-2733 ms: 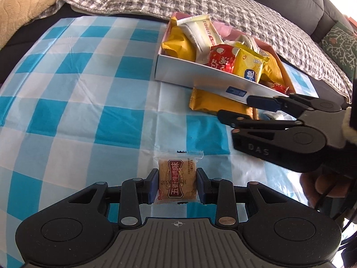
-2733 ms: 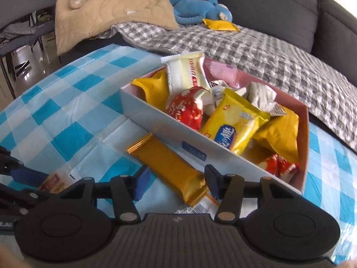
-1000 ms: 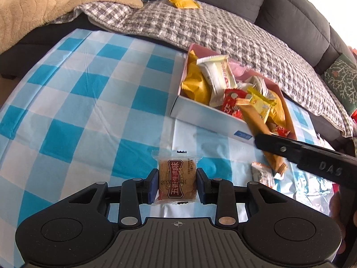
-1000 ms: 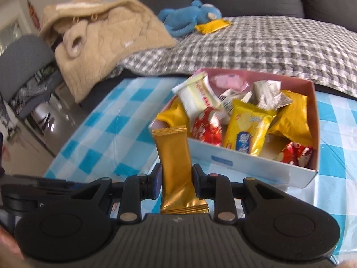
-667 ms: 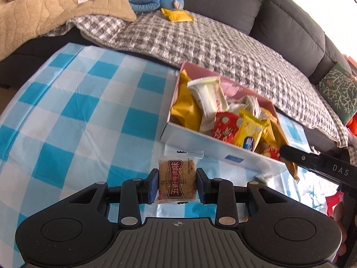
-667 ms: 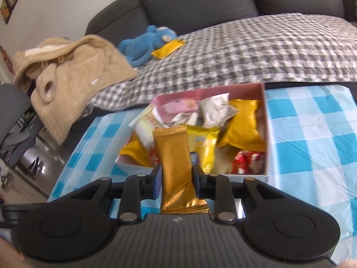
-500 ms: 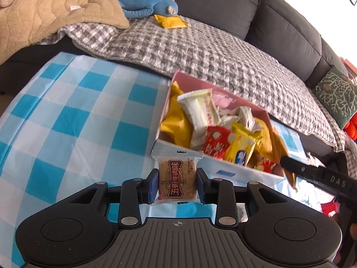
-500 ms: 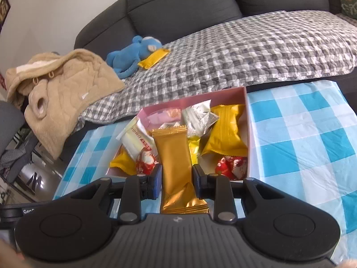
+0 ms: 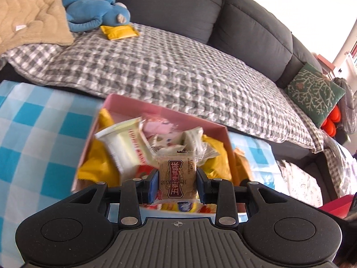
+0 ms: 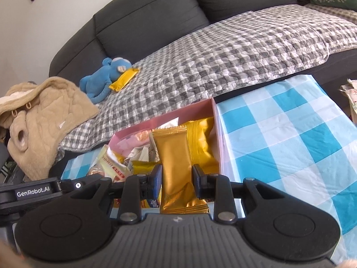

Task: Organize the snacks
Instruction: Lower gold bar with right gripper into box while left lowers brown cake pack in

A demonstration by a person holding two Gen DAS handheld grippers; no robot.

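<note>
My left gripper [image 9: 177,182] is shut on a small square beef-snack packet [image 9: 177,178] with a red label and holds it over the near side of the pink snack box [image 9: 156,109]. My right gripper [image 10: 175,179] is shut on a long gold snack bar [image 10: 175,167] held upright over the same box [image 10: 196,109], near its right end. The box holds several yellow, white and red packets. The left gripper's body [image 10: 38,193] shows at the left of the right wrist view.
The box sits on a blue-and-white checked tablecloth [image 10: 290,138]. Behind it is a dark sofa with a grey checked blanket [image 9: 167,67], a blue plush toy [image 9: 93,15], a yellow packet [image 9: 118,32], a beige garment [image 10: 40,116] and a green cushion [image 9: 314,89].
Both grippers have risen and moved forward over the box, each still holding its snack. The box now lies directly below both.
</note>
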